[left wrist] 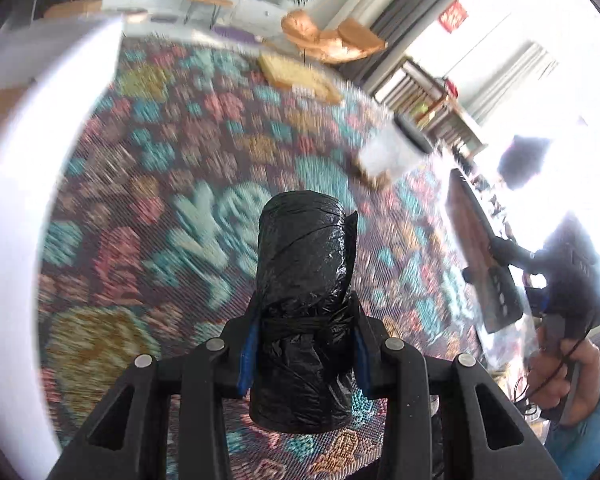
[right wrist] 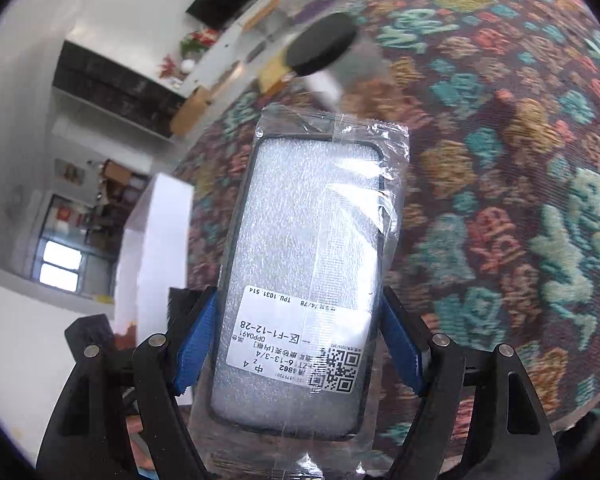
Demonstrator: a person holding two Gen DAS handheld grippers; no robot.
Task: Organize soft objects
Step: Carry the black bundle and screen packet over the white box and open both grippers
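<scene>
Step in hand: both items are lifted clear of the patterned rug (left wrist: pixel 148 208) and appear to be in carry toward a drop-off; judged from the tilt and blur, not confirmed.
Left gripper (left wrist: pixel 304 344): jaws closed on the black bag roll (left wrist: pixel 306 280); blue pads pinch it near the tied waist, the roll standing upright between the fingers.
Right gripper (right wrist: pixel 300 344): jaws set wide and gripping the packaged phone case (right wrist: pixel 312 248) by its long edges; blue pads sit against the clear wrapper at the labelled end.
Item location: roll and case are each held in the air above the rug, well apart from one another.
Likely destination: white box (right wrist: pixel 156 248), beside the rug; whether it is the intended container cannot be told.
Grip advice, roll: hold pressure steady; the plastic film is slick and compressible, so a looser pinch risks slippage.
Grip advice, case: the wrapper may slide over the case; keep it level and avoid sudden swings.
Obstacle: black-capped white container (right wrist: pixel 324 56) stands on the rug ahead; route around it.
Release: lower each item to rest before opening the jaws.
</scene>
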